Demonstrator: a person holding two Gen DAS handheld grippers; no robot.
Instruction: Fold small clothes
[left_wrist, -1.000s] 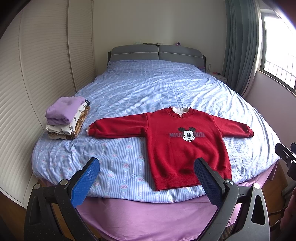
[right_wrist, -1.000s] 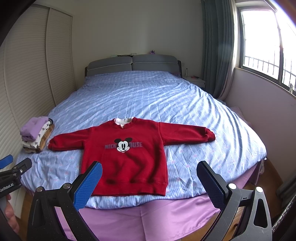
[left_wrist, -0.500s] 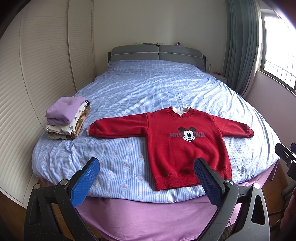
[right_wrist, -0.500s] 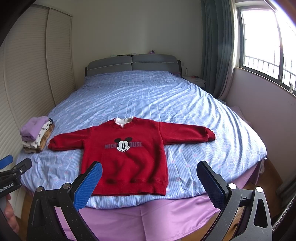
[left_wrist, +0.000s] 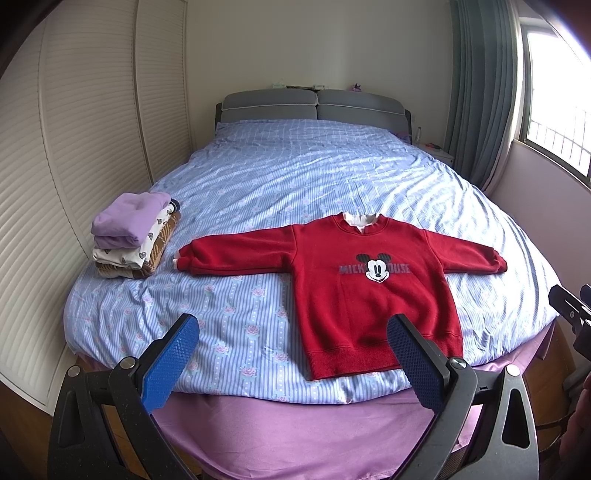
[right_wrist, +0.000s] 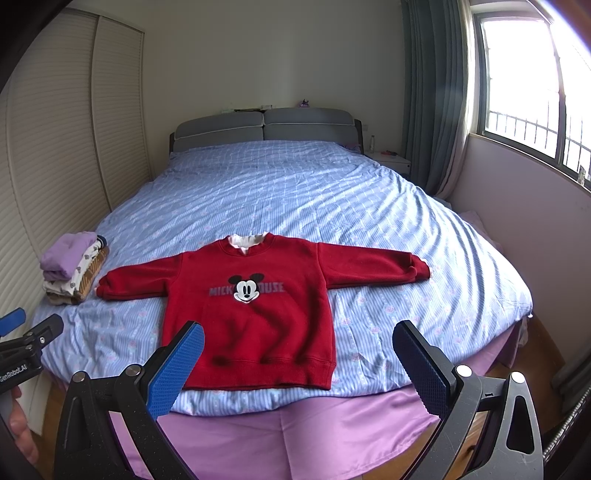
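Red sweatshirt lies flat, front up, near the foot edge of the bed, both sleeves spread out sideways, hem toward the cameras; Mickey Mouse print on the chest, a pale collar showing at the neck. Blue striped floral sheet under it, purple bed skirt below the mattress edge. Stack of folded clothes sits on the bed's left side, purple piece on top, just beyond the tip of the left sleeve, not touching as far as can be seen. Left gripper hangs off the foot of the bed, jaws spread wide, blue pads bare, holding nothing. Right gripper likewise wide apart and empty, short of the hem. Grey headboard at the far end, louvred wardrobe doors on the left, curtain and window on the right.
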